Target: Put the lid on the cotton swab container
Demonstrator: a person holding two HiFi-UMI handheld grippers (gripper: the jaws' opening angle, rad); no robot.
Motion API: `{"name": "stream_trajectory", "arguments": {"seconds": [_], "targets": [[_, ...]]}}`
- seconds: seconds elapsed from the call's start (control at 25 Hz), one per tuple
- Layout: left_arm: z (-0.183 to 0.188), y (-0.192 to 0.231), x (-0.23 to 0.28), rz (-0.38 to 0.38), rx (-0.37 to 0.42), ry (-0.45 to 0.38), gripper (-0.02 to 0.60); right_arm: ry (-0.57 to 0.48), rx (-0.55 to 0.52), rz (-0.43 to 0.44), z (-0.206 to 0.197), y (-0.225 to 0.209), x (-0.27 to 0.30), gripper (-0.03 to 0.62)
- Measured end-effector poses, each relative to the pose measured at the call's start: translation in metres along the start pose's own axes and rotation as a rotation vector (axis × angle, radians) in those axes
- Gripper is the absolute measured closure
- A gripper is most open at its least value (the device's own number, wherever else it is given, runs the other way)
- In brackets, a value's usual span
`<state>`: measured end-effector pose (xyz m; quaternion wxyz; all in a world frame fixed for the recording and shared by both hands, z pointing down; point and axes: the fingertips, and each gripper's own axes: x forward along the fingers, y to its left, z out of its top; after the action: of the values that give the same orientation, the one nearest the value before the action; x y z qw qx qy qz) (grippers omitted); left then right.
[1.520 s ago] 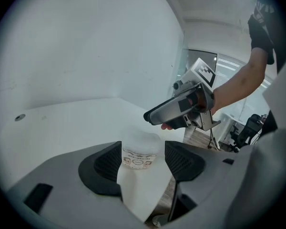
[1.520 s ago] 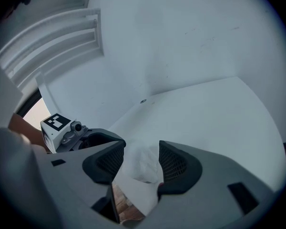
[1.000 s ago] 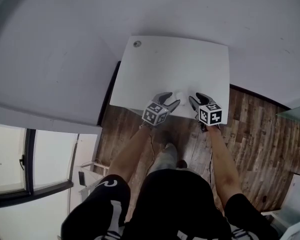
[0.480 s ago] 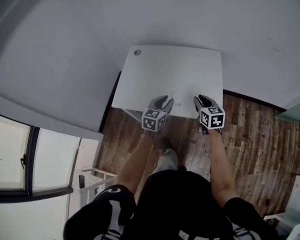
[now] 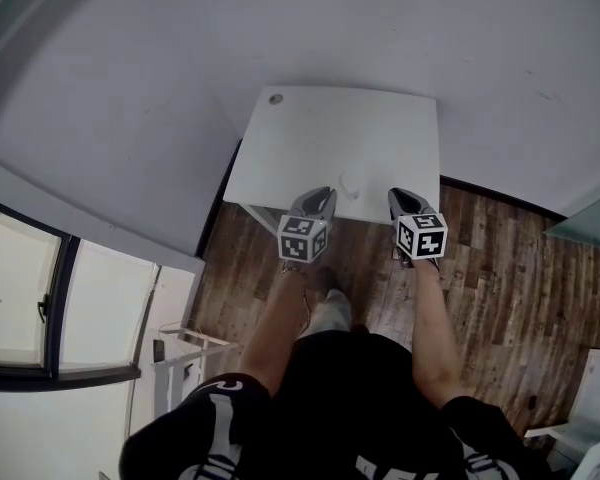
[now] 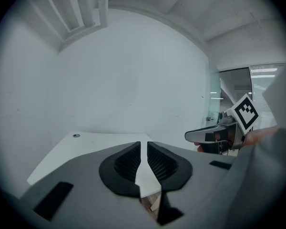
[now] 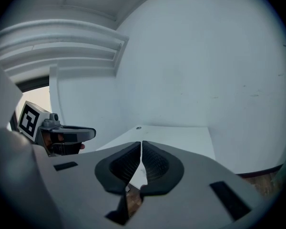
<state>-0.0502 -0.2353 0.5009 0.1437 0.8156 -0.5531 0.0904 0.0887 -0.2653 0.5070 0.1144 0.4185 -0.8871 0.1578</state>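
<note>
Nearest me, a person in black shorts stands on the dark wood-plank floor [image 5: 500, 268] with bare forearms held out. Each hand holds a gripper at the near edge of the white rectangular table [image 5: 380, 128].

The left gripper [image 5: 321, 197] has just been closing and is down to a thin slit between its ribbed black pads, with nothing in it. The right gripper [image 5: 399, 198] has been closing too. Its pads now meet, and it is likewise empty.

Just beyond the two grippers and between them, close to the table's near edge, sits the small pale cotton swab container [image 5: 352, 183]. It is too small from here to say whether the lid is seated. No separate lid lies elsewhere on the tabletop and neither tool carries one. So I'd judge the lid is on and the job is done or nearly so, with at most a check left that it sits flush.

Further back, the table carries only a small round grey fitting [image 5: 275, 99] at its far left corner. Behind the table rises a plain pale grey wall [image 5: 380, 28], and off to the left is a dark-framed window [image 5: 40, 308].
</note>
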Motion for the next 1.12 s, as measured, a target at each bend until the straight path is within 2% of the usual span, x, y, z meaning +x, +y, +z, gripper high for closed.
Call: {"name": "stream_trajectory", "arguments": {"seconds": [0.28,0.6,0.92,1.12], "targets": [[-0.008,-0.015,-0.025,0.014,-0.001,0.004,0.537,-0.038,0.0,0.002,-0.002,0.018,-0.024,0.582],[-0.013,-0.026,-0.042,0.007,0.021,0.012,0.552,-0.025,-0.048,-0.018,-0.011,0.038,-0.033,0.582],[-0.015,-0.037,-0.053,-0.006,0.017,0.017,0.556,-0.034,-0.051,-0.015,-0.011,0.052,-0.049,0.582],[-0.015,-0.045,-0.057,-0.024,0.047,0.021,0.556,-0.032,-0.055,-0.018,-0.017,0.057,-0.055,0.582]]}}
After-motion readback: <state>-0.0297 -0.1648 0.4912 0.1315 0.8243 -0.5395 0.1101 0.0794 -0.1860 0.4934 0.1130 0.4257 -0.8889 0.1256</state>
